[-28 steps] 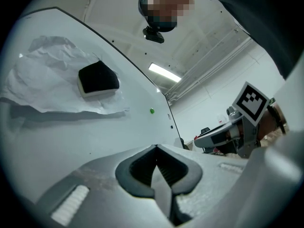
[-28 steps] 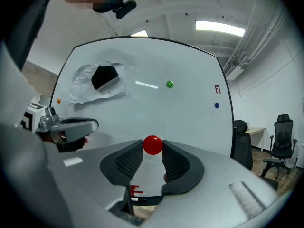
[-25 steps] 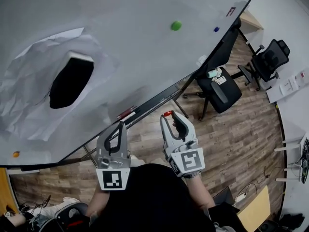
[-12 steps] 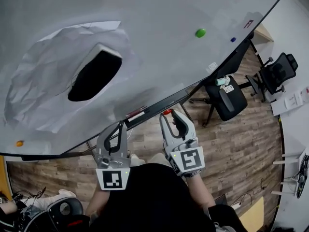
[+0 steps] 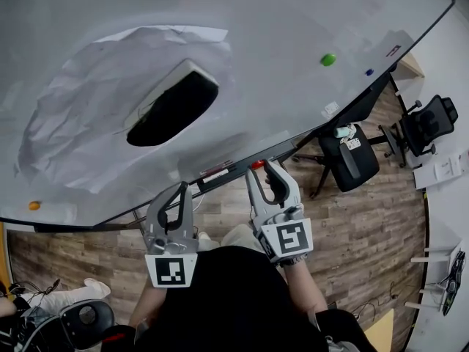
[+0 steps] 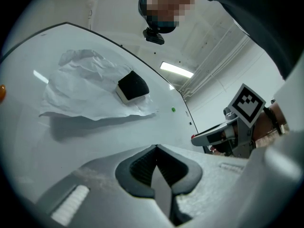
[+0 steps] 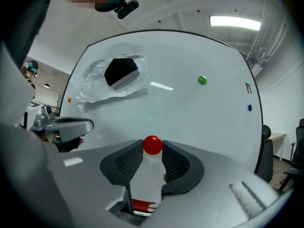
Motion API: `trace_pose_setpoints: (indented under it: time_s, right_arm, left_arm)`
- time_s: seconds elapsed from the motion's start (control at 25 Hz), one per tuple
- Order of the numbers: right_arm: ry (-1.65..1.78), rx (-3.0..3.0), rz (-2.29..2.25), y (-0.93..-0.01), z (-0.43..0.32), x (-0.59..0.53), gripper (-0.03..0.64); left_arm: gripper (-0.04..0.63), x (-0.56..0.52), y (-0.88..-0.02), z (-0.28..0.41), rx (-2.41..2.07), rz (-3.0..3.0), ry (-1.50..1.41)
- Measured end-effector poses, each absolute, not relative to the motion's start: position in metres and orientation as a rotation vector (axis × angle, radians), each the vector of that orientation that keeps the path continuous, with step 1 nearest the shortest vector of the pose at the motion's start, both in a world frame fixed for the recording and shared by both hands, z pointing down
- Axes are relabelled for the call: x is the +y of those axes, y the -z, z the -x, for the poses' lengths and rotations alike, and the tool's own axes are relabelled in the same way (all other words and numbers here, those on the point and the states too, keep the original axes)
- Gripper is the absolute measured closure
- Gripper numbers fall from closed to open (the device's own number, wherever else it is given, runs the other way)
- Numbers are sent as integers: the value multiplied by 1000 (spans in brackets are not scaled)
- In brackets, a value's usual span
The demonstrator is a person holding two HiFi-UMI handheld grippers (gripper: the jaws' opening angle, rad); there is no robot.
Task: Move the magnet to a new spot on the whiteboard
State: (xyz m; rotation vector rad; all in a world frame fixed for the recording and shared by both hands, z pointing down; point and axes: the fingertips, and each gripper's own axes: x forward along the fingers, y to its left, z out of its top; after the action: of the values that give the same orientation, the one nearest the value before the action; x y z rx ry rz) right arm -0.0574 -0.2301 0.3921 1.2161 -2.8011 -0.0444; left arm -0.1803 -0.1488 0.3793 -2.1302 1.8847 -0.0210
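A small red magnet (image 7: 152, 145) sits pinched between the tips of my right gripper (image 7: 152, 151), which is shut on it. In the head view that gripper (image 5: 259, 169) holds the red magnet (image 5: 256, 165) at the lower edge of the whiteboard (image 5: 278, 20); whether it touches the board I cannot tell. My left gripper (image 5: 180, 190) hangs beside it to the left, just below the board's edge, with its jaws shut (image 6: 156, 150) and nothing in them. A green magnet (image 5: 328, 59), a blue magnet (image 5: 368, 72) and an orange magnet (image 5: 34, 205) stick to the board.
Crumpled white paper (image 5: 95, 116) is pinned to the board under a black eraser (image 5: 173, 107). The tray (image 5: 238, 169) along the board's lower edge carries a marker (image 5: 215, 175). Black office chairs (image 5: 353, 157) (image 5: 431, 122) stand on the wood floor to the right.
The head camera has swung, so the board, paper and green magnet slide right and up in view. Both grippers stay nearly where they were; the right one still grips the red magnet.
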Motion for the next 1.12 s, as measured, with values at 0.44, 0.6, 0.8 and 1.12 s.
trace_pose_setpoints:
  time_s: [0.44,0.6,0.8,1.12]
  right_arm:
    - [102,-2848,-1170,-379,82,-245,491]
    - [110,-2853,-1153,-378,89,-248,491]
    - [110,-2856,-1140,-379,96,-253,491]
    - [102,-2860,-1180,-374,102,-268,491]
  left_arm:
    - [594,-145,-379,199,1926,2096,14]
    - [594,-146,-379,204,1941,2090,8]
    - [594,-147,-382,206,1950,2090,10]
    - [594,-150,-382,210,1943,2090,3]
